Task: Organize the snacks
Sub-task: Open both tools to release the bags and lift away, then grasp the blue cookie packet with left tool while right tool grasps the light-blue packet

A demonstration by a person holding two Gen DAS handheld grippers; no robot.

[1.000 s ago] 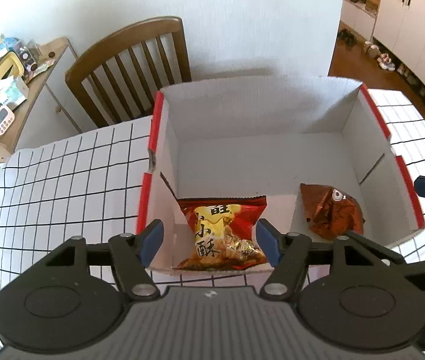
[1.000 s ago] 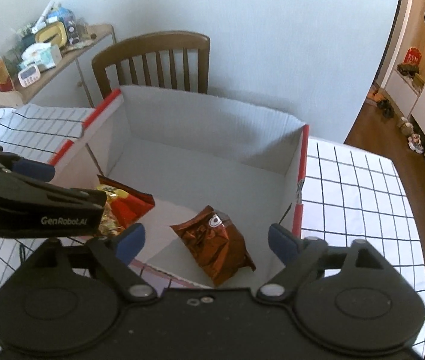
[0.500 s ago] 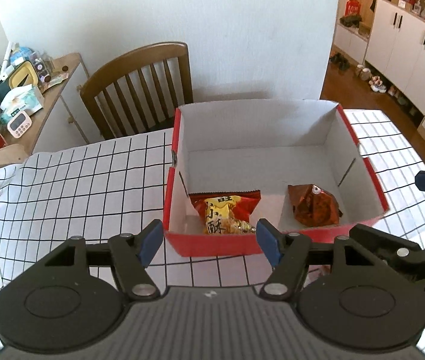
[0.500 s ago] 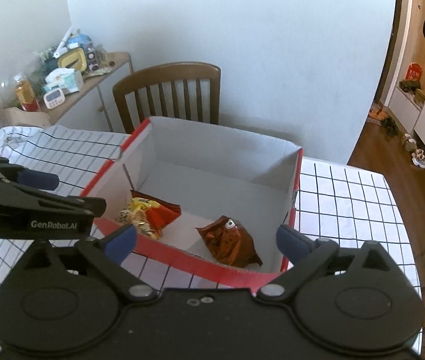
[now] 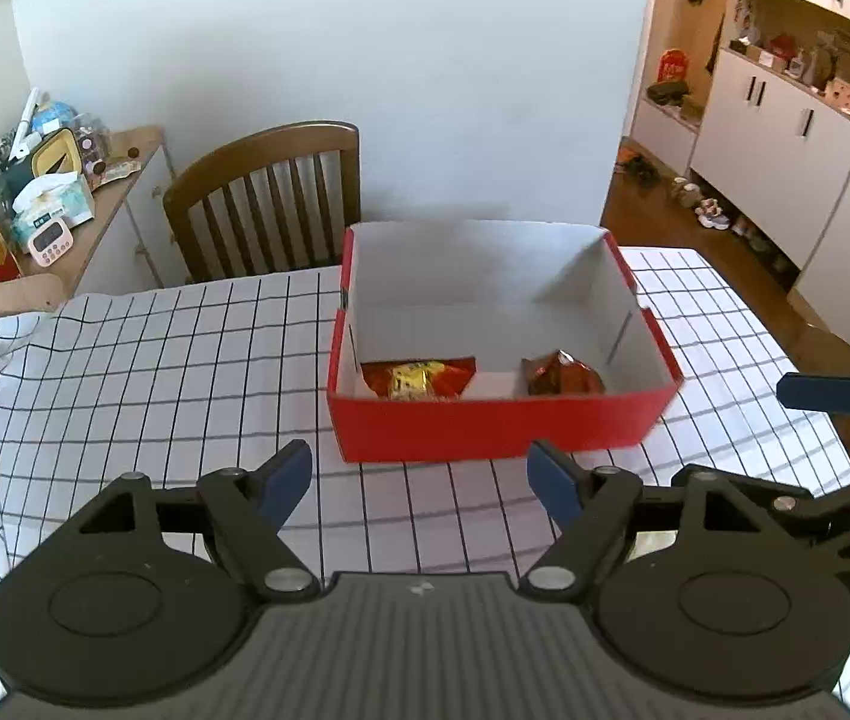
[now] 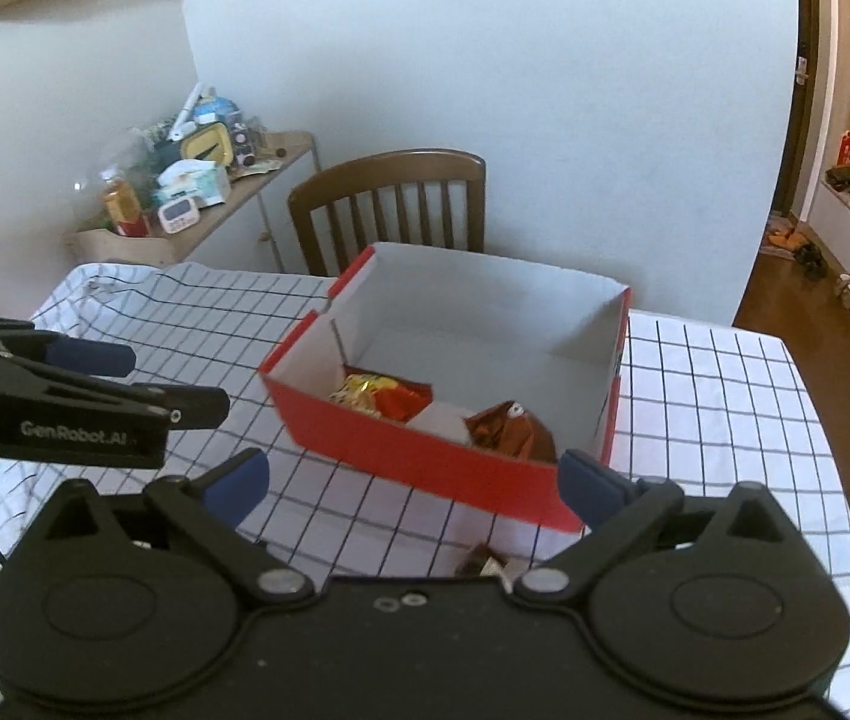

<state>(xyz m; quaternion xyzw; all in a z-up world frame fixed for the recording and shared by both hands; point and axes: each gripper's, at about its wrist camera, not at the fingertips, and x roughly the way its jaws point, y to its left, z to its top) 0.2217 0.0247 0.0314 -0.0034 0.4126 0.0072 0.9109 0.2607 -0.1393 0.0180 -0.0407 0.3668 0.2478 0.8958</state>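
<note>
- Two snack packets lie inside the red box [image 5: 503, 420], both against its near wall: a red-and-yellow packet [image 5: 419, 379] toward the box's left side and a brown foil packet [image 5: 563, 375] toward its right, with bare white floor between them.
- Both tools hover on the near side of the box, above the checked tablecloth [image 5: 155, 360]; the left gripper [image 5: 419, 477] has its jaws spread wide and holds nothing, and so does the right gripper [image 6: 413, 480].
- Just under the right gripper, nearer than the box's front wall, a small dark wrapped item [image 6: 482, 561] shows on the cloth, mostly hidden by the tool body; I cannot tell what it is.
- If that item is another snack, the right gripper is clearly the nearer one: it lies straight below and slightly right of the midpoint between the fingers, so the next move is probably a short drop.
- Its long axis cannot be read from here.
</note>
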